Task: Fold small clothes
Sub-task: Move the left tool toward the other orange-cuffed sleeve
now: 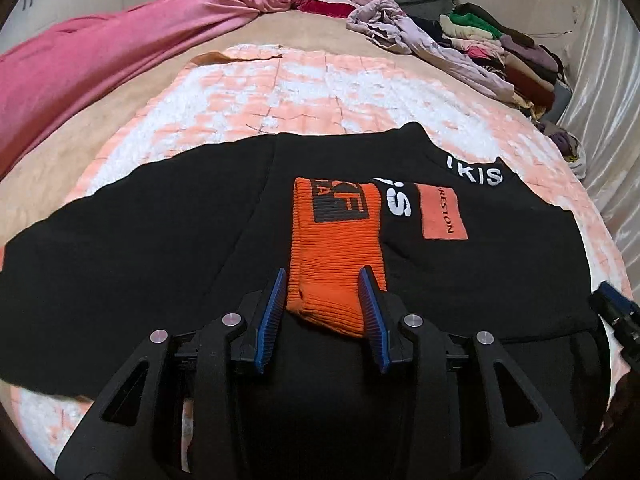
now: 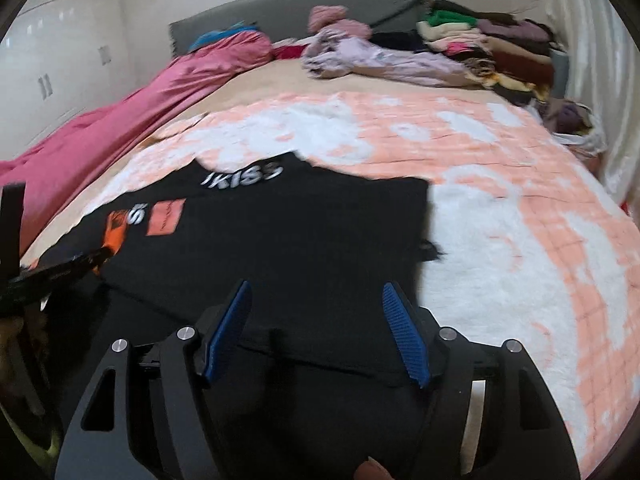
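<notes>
A black sweatshirt (image 1: 160,248) with white lettering and an orange patch (image 1: 442,216) lies spread on the peach-and-white blanket (image 1: 304,88). Its orange ribbed cuff (image 1: 336,248) is laid across the chest. My left gripper (image 1: 323,272) straddles the near end of that cuff, and its blue pads (image 1: 274,312) stand slightly apart from the fabric, so it is open. In the right wrist view the sweatshirt (image 2: 320,232) reaches the near hem. My right gripper (image 2: 316,286) hovers open over that hem, pads wide, holding nothing. The left gripper's dark frame (image 2: 60,268) shows at the left edge.
A pink quilt (image 1: 120,52) runs along the bed's left side. Loose lilac clothes (image 2: 360,60) and a stack of folded clothes (image 2: 500,44) sit at the far right by the grey headboard (image 2: 320,4). A shiny curtain (image 1: 608,72) hangs on the right, white wardrobe doors (image 2: 52,60) on the left.
</notes>
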Tool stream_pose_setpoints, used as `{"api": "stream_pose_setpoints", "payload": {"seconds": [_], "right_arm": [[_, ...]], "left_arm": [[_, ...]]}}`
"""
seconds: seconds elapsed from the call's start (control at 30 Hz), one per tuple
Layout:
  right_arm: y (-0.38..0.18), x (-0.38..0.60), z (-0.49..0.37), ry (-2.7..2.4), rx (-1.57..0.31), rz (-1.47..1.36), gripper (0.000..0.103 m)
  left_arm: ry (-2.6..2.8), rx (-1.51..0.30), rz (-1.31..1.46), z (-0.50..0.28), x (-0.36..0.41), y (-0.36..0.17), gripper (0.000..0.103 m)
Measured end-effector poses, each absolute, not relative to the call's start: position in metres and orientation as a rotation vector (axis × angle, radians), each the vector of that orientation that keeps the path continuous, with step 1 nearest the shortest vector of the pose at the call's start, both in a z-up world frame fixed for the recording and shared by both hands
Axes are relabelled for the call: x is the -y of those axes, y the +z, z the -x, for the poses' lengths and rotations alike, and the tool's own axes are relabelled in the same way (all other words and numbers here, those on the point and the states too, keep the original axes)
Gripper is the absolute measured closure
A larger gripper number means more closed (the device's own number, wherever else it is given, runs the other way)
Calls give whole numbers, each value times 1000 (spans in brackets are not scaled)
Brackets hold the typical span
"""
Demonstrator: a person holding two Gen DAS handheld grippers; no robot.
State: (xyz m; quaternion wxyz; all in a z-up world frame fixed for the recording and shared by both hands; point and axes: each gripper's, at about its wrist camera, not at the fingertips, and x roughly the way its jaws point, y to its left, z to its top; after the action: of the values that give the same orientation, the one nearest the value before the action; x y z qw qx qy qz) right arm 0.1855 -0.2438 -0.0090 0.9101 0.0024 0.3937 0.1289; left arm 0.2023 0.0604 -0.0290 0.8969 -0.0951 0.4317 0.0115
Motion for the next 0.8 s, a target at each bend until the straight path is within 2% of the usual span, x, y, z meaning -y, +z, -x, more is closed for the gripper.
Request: {"api": "stream_pose_setpoints", "payload": {"seconds": [0.13, 0.43, 0.53, 0.67, 0.8], "right_arm": [[-34, 240, -198, 229, -925, 34, 37], [-13, 244, -182, 258, -860, 2, 35], [-9, 243, -177, 262, -851, -9, 29], [-3, 241, -171, 270, -833, -15, 23], [5, 235, -165, 281, -808, -12, 17]], "left_arm": [[12, -896, 220, -200, -65, -29, 73], [7, -859, 228, -188, -67, -14, 71], [7, -838, 205, -181, -65, -8, 62], [31, -806, 184, -168, -68, -1, 43], [51, -791, 188, -157, -76, 2, 31]]}}
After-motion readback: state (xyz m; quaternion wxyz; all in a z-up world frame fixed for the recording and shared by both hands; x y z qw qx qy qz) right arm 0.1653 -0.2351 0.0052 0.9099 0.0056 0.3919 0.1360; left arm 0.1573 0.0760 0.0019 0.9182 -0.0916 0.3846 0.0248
